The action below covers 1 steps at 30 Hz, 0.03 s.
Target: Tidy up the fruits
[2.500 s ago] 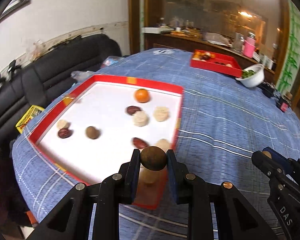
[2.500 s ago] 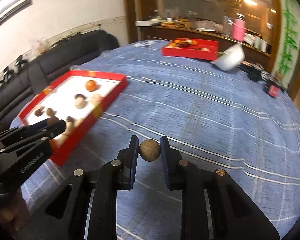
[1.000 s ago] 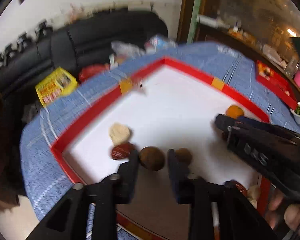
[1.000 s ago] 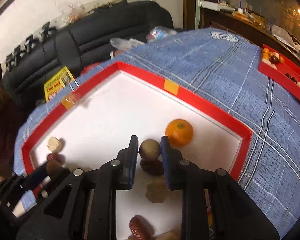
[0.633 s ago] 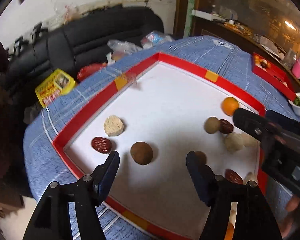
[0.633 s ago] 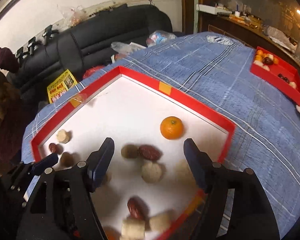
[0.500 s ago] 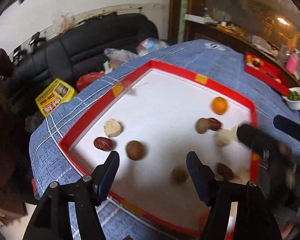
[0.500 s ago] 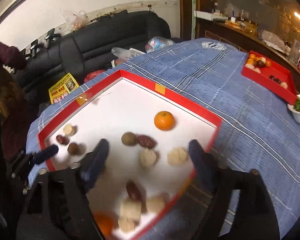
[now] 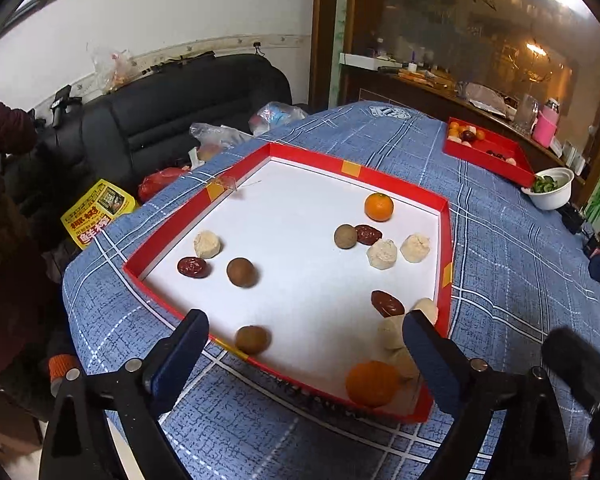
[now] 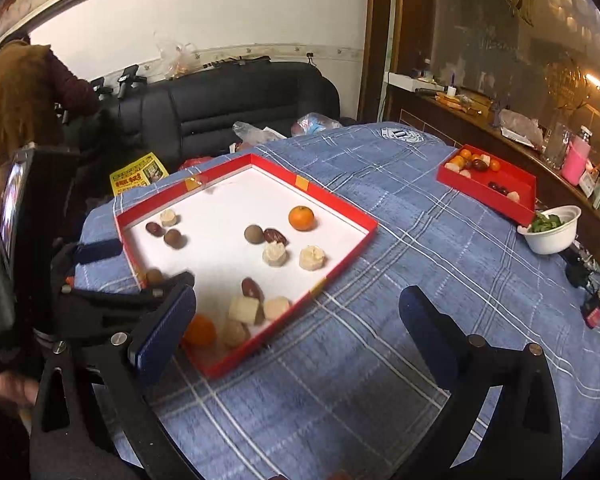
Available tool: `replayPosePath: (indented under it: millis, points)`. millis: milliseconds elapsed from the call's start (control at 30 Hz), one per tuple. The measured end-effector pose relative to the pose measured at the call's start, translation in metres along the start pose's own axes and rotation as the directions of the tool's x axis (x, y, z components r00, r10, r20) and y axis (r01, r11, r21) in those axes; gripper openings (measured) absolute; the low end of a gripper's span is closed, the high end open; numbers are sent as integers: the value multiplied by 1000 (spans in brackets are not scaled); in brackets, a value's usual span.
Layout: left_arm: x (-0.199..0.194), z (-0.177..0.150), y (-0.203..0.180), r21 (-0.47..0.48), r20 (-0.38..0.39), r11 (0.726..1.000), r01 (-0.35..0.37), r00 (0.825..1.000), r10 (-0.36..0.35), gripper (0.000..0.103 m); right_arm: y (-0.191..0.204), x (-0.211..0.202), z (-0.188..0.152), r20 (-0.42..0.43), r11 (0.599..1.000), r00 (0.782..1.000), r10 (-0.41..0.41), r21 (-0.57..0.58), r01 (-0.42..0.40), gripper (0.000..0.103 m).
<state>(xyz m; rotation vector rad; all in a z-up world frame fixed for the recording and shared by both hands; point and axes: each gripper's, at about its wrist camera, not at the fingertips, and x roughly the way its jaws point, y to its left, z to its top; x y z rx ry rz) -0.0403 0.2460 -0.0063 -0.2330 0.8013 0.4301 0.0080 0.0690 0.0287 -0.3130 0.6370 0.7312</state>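
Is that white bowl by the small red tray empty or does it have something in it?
Not empty: the white bowl holds something green and leafy at its near rim. How full it is, I cannot tell.

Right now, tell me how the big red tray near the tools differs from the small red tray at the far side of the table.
The big red tray has a white floor; the small red tray is red inside too. The big red tray's fruits lie scattered across it; the small red tray's sit bunched at its far end, with a few nearer. The big red tray shows yellow tape patches on its rim; the small one shows none. Both are shallow, red-walled, and rest on the blue plaid tablecloth.
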Motion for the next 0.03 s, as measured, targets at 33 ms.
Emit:
replayPosePath:
  millis: [33]
  points:
    - [0, 0, -2, 1, -4, 1000, 1, 1000, -1, 97, 0, -2, -3, -2, 1000, 1000, -2, -4, 2, 103]
